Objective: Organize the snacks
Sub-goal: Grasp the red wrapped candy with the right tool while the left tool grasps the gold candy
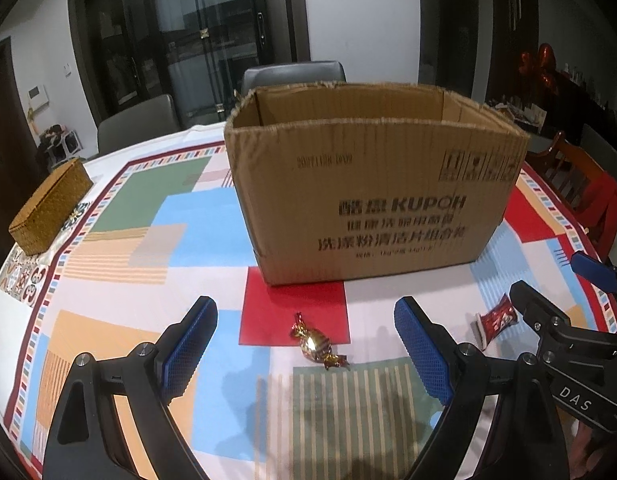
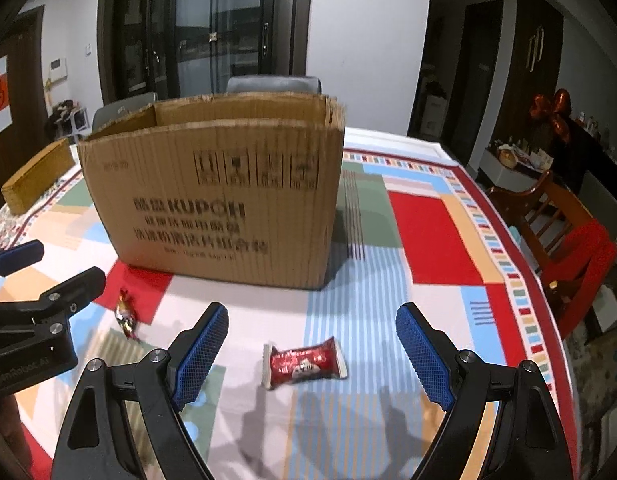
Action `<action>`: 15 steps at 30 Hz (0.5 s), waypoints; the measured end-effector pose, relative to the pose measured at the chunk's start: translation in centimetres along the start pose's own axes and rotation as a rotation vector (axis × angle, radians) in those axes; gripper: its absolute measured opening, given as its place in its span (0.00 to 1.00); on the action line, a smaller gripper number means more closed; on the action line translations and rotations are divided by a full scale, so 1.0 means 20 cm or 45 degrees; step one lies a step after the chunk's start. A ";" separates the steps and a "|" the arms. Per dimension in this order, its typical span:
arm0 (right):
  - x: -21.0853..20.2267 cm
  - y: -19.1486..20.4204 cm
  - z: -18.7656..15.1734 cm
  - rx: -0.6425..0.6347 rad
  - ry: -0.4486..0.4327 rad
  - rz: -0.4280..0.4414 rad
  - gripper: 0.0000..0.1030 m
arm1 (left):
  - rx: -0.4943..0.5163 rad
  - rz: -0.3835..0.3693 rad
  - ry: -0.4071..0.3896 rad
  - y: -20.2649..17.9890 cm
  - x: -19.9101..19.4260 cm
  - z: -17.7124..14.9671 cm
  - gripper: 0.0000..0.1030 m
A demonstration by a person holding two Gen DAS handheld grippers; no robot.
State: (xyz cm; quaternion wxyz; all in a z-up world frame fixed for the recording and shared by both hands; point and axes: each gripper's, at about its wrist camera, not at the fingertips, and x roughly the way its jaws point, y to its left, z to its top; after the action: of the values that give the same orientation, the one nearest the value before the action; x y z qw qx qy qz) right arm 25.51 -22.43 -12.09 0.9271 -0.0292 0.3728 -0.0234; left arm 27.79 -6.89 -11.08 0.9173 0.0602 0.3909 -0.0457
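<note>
We hold the left claw (image 1: 306, 344) spread above the gold candy (image 1: 317, 343) on the counter (image 1: 108, 280). The right claw (image 2: 312, 354) is spread over the red packet (image 2: 304, 363). Next: descend, pinch, lift into the cardboard box (image 1: 368, 200).

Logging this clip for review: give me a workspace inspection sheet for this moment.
Surface: table with patchwork tablecloth.
Job's things: open cardboard box; gold-wrapped candy and red snack packet on the cloth in front of it.
Clutter: woven box at the far left edge.
Grippers: left gripper open, flanking the candy; right gripper open, flanking the packet.
Cables: nothing seen.
Surroundings: grey chairs, glass doors, wooden chair.
</note>
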 end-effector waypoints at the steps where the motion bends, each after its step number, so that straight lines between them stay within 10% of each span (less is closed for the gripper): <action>1: 0.01 0.00 -0.01 -0.002 0.011 0.001 0.84 | -0.001 0.002 0.007 0.00 0.01 -0.01 0.88; 15: 0.19 0.02 -0.12 -0.012 0.142 0.035 0.84 | -0.041 0.023 0.110 0.00 0.18 -0.10 0.87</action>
State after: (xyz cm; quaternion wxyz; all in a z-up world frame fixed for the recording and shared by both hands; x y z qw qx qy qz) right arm 26.61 -22.43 -16.45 0.9050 -0.0273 0.4244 -0.0105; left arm 28.89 -6.67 -15.07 0.9008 0.0510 0.4304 -0.0283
